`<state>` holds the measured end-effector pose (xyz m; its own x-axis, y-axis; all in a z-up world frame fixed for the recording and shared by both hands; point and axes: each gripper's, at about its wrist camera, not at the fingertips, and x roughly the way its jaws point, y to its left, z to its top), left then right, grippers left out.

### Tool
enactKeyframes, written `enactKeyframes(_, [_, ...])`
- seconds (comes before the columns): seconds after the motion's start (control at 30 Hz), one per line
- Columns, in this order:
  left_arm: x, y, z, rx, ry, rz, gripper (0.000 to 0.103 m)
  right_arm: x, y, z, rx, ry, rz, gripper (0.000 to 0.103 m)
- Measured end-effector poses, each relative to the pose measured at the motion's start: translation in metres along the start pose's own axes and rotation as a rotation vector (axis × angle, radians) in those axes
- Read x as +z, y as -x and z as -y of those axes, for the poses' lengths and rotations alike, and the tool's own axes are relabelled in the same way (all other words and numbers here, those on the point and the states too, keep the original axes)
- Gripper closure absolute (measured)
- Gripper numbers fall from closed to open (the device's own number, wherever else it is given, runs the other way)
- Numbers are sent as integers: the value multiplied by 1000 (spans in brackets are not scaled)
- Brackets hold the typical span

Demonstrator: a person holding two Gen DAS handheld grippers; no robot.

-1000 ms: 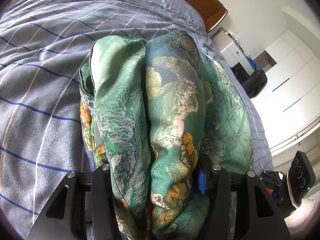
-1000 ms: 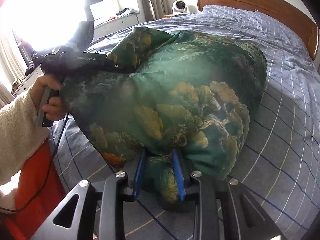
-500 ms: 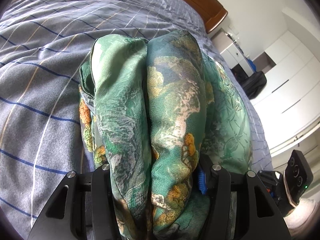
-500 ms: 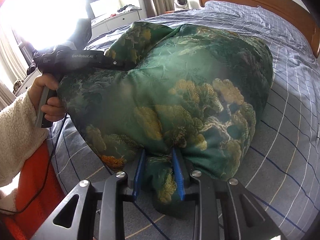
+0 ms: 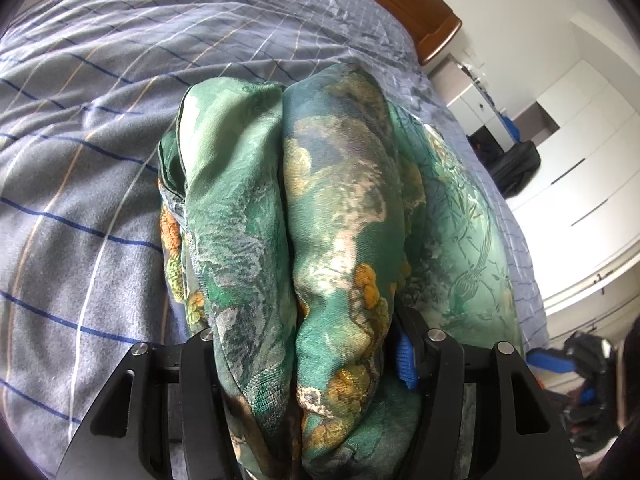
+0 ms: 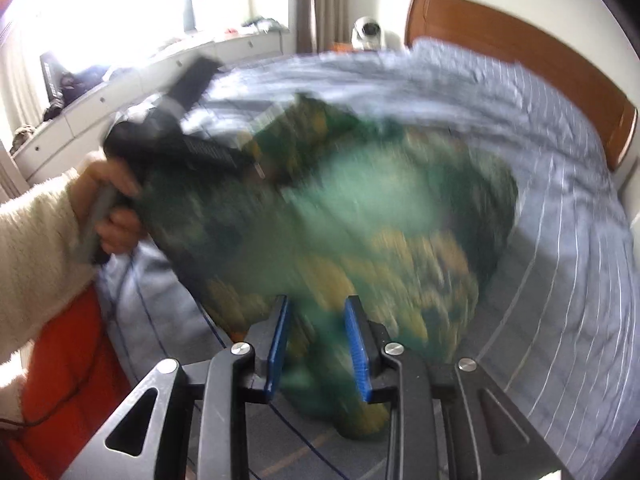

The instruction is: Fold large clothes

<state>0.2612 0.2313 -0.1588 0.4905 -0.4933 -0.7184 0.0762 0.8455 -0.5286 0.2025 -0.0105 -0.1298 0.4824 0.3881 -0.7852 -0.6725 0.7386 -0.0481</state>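
Above the checked bedspread (image 5: pixel 80 128) we are lifting the green printed garment (image 5: pixel 320 200) to fold it: left gripper (image 5: pixel 308 344) is opening around thick bunched folds, right gripper (image 6: pixel 316 344) is pinching a narrow fold.

Green garment (image 5: pixel 328 208) with orange-gold print; grey-blue bedspread (image 5: pixel 100 128) with checked stripes.
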Motion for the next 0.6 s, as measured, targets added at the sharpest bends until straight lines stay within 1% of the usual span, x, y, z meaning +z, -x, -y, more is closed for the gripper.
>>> enactKeyframes(0.03, [2,5,4,0,0,4,36,8,-1,-2,13,4,12,74])
enactKeyframes(0.07, [4,11,8,-4,4,6,34,14,-4,-4,25,6,17,74])
enactKeyframes(0.1, [5,18,11,-4,9,11,27,20,-10,-7,41,9,19,74])
enactKeyframes(0.17, [9,50,13,-11,15,66,20,27,-29,-10,75,22,0,74])
enactKeyframes(0.2, [9,63,11,-17,18,94,13,28,-42,-9,71,21,-25,74])
enactKeyframes(0.23, [8,83,2,-27,32,144,5,26,-49,-9,70,9,-38,74])
enactKeyframes(0.27, [7,95,-7,-30,52,171,3,24,-53,-5,83,-16,-39,74])
enactKeyframes(0.3, [6,102,-17,-35,73,180,3,23,-54,-2,94,-37,-32,74])
enactKeyframes(0.37, [2,102,-48,-60,145,150,3,22,-55,1,95,-41,-25,74])
enactKeyframes(0.43, [-4,87,-70,-98,211,106,3,21,-57,1,87,-28,-21,74])
enactKeyframes(0.47, [-8,77,-77,-134,236,81,3,24,-58,-2,81,-21,-21,74])
enactKeyframes(0.5, [-12,62,-84,-189,266,47,3,23,-57,-8,74,-12,-20,74])
enactKeyframes(0.6, [-14,31,-90,-260,296,2,3,23,-58,-12,59,11,-19,74])
